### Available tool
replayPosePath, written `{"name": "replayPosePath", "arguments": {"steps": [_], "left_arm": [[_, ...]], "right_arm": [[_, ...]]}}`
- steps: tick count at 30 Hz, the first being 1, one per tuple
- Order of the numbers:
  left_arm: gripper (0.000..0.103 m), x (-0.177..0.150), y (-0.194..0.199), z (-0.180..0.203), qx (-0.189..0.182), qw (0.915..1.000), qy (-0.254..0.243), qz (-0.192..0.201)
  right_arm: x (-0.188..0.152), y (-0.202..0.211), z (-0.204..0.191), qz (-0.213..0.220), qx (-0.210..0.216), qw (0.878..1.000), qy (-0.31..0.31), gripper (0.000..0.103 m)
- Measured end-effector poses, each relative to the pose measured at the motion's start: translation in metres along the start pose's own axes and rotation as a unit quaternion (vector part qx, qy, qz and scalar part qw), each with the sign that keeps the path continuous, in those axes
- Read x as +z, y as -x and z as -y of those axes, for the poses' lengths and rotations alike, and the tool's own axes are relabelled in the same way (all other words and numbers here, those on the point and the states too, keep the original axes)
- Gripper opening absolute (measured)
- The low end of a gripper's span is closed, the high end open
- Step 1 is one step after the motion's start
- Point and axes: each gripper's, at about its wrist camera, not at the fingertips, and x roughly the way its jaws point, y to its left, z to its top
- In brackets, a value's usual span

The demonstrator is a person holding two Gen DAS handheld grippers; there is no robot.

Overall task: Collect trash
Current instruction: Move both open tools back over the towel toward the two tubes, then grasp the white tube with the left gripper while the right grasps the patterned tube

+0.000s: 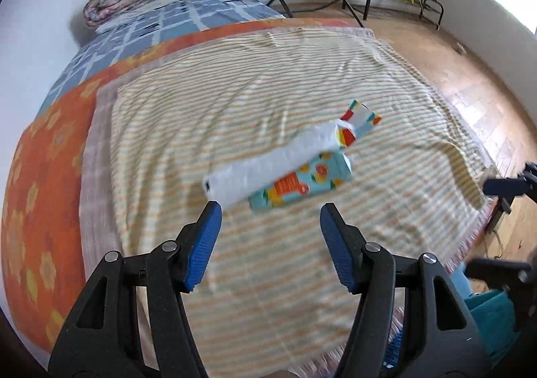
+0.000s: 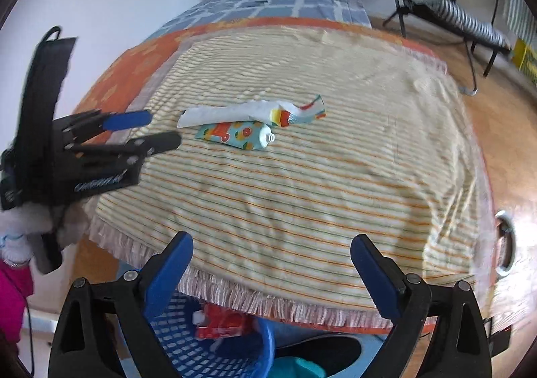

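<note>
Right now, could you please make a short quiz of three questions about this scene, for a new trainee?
1. True or false: the left gripper is shut on the tube.
2. Multiple choice: where does the torn white box lie? A) in the blue basket B) on the striped blanket, touching the tube C) on the floor
3. Short answer: what shows inside the blue basket?

Key:
1. False: it is open and holds nothing.
2. B
3. A red and white wrapper.
</note>
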Motion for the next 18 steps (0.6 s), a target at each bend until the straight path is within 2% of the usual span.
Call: {"name": "replayPosePath", "arguments": {"steps": [4, 5, 9, 14, 18], "left_arm": [[0.063, 0.018, -0.020, 0.012, -0.001, 0.9991, -0.040, -0.013], [0.063, 0.023, -0.029, 0.017, -0.010, 0.9980, -0.057, -0.024], [0.063, 0.032, -0.051, 0.027, -0.003, 0.9946, -0.091, -0.049], [0.063, 0.041, -0.078, 0.017, 0.007, 0.9943, -0.081, -0.069], [0.063, 0.047, -0.085, 0.000, -0.002, 0.9966, -0.043, -0.071]], "right_arm": [[-0.001, -0.006, 0.016, -0.007, 0.008, 1.000, -0.025, 0.096], [0.000, -0.008, 0.022, -0.010, 0.012, 0.999, -0.035, 0.096], [0.003, -0.011, 0.033, -0.010, 0.024, 0.998, -0.055, 0.096], [0.014, -0.016, 0.033, 0.001, 0.030, 0.998, -0.049, 0.095], [0.025, -0.027, 0.030, 0.000, 0.040, 0.998, -0.043, 0.085]]}}
